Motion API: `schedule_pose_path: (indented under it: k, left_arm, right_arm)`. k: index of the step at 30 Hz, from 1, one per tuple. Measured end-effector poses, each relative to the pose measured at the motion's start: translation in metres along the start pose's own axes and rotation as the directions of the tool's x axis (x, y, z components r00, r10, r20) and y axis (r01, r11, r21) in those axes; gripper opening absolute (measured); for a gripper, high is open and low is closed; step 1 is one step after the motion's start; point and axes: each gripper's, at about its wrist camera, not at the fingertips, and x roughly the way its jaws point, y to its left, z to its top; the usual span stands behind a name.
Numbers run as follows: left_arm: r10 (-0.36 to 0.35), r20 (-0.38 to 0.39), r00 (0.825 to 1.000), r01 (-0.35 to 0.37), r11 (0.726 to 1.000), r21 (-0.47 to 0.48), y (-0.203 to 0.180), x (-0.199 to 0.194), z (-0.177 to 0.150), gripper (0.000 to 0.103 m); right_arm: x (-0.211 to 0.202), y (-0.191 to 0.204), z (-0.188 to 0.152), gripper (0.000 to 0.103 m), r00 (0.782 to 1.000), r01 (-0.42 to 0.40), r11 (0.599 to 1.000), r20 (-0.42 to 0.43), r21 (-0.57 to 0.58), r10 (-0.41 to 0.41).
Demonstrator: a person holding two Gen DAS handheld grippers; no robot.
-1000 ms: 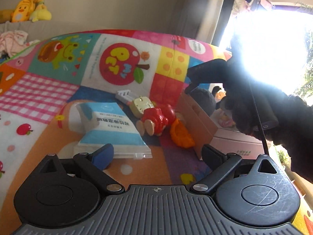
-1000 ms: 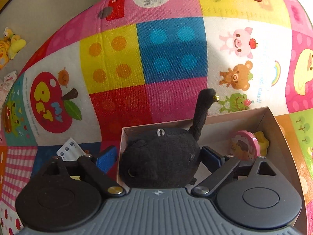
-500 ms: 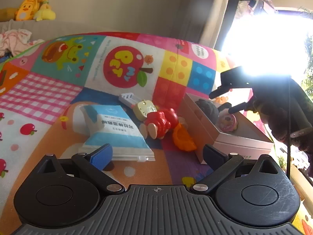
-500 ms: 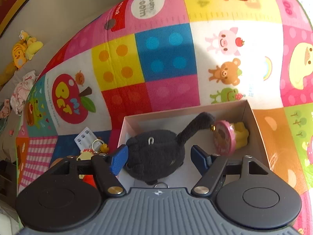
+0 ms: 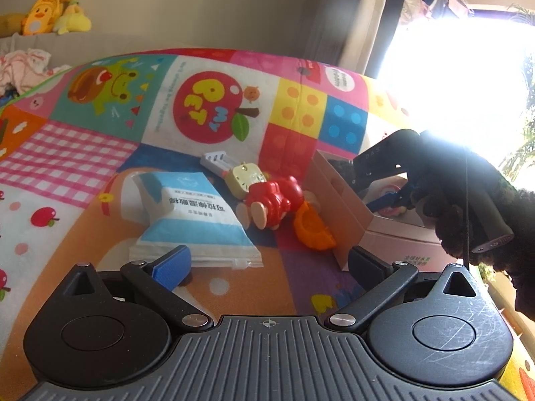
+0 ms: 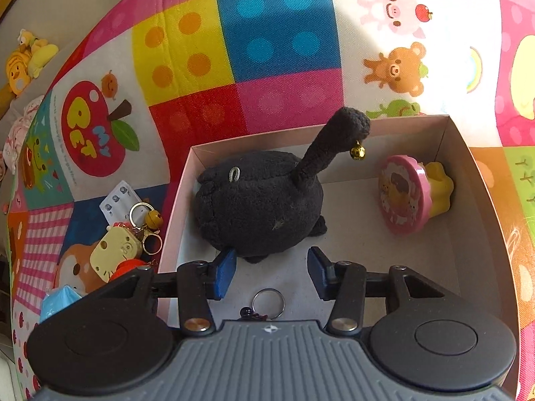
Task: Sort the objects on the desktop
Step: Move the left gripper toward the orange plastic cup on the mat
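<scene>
Released plush cat [image 6: 260, 200] beyond tool [image 6: 271, 272]

plush [image 6: 260, 200]: black | box [image 6: 481, 180]: pink | pouch [image 5: 197, 214]: blue-white | mat [image 5: 67, 153]: multicoloured patchwork

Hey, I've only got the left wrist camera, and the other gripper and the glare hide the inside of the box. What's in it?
Observer: A black plush with a gold bell on its tail lies in the box.
Operator: Anything else inside?
Observer: A pink round toy on a yellow base, tipped on its side, towards the far corner.
Operator: Are the right tongs gripping the plush?
Observer: No. The right tongs have just been closing, but the plush sits past their tips and nothing is pinched.
</scene>
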Motion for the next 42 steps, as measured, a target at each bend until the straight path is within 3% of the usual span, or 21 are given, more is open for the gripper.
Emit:
schedule_pose_path:
  k: [3,7,13,17,21,23,25,26,28,29,30,32,37,42]
  left_arm:
    - [0.002,-0.005,1.0,-0.002,1.0,0.006,-0.001,0.001,0.0,0.103]
    - [0.005,-0.015,1.0,-0.005,1.0,0.014,-0.002,0.002,-0.001,0.103]
    - [0.002,-0.024,1.0,-0.001,0.999,0.04,-0.007,0.002,-0.002,0.103]
    - [-0.023,-0.05,0.998,0.026,0.997,0.079,-0.014,0.003,-0.004,0.103]
    - [-0.037,-0.06,0.998,0.043,0.995,0.095,-0.017,0.002,-0.005,0.103]
    - [-0.035,-0.079,0.996,0.043,0.995,0.093,-0.017,0.003,-0.005,0.103]
    - [-0.032,-0.096,0.995,0.041,0.995,0.089,-0.016,0.004,-0.005,0.103]
    - [-0.031,-0.102,0.994,0.04,0.995,0.087,-0.015,0.004,-0.005,0.103]
    - [-0.033,-0.104,0.994,0.042,0.995,0.087,-0.015,0.004,-0.005,0.103]
    - [-0.036,-0.105,0.994,0.045,0.995,0.091,-0.016,0.003,-0.005,0.103]
    - [-0.039,-0.107,0.994,0.05,0.994,0.097,-0.017,0.003,-0.005,0.103]
    - [-0.043,-0.112,0.993,0.056,0.992,0.113,-0.019,0.002,-0.007,0.103]
    - [-0.049,-0.118,0.992,0.066,0.986,0.153,-0.026,-0.003,-0.012,0.103]
    - [-0.01,-0.113,0.994,0.029,0.985,0.173,-0.031,-0.002,-0.013,0.103]
  right_arm:
    - [-0.023,0.007,-0.005,0.048,0.998,0.024,0.998,0.057,-0.061,-0.021]
    - [-0.057,0.027,-0.014,0.048,0.995,-0.026,0.987,0.087,-0.159,0.04]
    - [-0.077,0.097,-0.053,0.041,0.989,-0.037,0.895,0.114,-0.444,0.098]
    - [-0.059,0.13,-0.069,0.041,0.997,0.003,0.852,0.071,-0.524,0.04]
    - [-0.029,0.152,-0.085,0.041,0.992,0.128,0.777,0.089,-0.617,-0.092]
    - [-0.017,0.157,-0.089,0.041,0.99,0.136,0.759,0.059,-0.637,-0.127]
    - [-0.009,0.159,-0.092,0.038,0.988,0.139,0.754,0.037,-0.642,-0.151]
    - [-0.008,0.158,-0.094,0.028,0.988,0.136,0.751,0.034,-0.646,-0.149]
    - [-0.012,0.156,-0.096,0.022,0.99,0.126,0.752,0.034,-0.647,-0.137]
    - [-0.016,0.153,-0.097,0.01,0.992,0.109,0.754,0.027,-0.647,-0.121]
    - [-0.021,0.149,-0.098,0.005,0.996,0.072,0.765,0.0,-0.64,-0.093]
    - [-0.035,0.14,-0.103,0.004,0.999,0.019,0.779,-0.028,-0.627,-0.047]
    - [-0.071,0.107,-0.132,0.004,1.0,-0.018,0.783,-0.029,-0.621,0.0]
    - [-0.097,0.056,-0.15,0.004,1.0,0.014,0.83,0.02,-0.558,-0.003]
